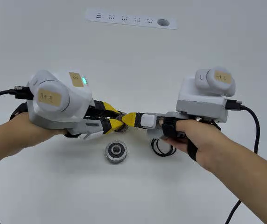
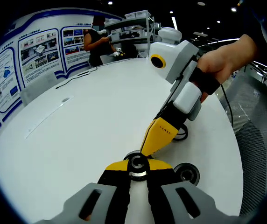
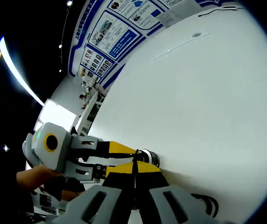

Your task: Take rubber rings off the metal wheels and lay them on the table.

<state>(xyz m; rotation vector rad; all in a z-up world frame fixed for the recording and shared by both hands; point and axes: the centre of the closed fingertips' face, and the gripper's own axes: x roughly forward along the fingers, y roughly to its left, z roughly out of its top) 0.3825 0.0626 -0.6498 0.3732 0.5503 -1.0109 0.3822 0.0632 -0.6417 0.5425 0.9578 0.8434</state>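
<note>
Your left tool (image 2: 138, 164) squeezes a wheel (image 2: 138, 170); right tool (image 3: 134, 164) is pinched closed at its rim.
Pull crooked and the ring (image 2: 138, 160) could slip away, or the wheel pop free.

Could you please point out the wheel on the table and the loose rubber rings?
wheel on the table (image 1: 116, 150), head view, its hub.
loose rubber rings (image 1: 154, 147), head view, their left arc.
</note>
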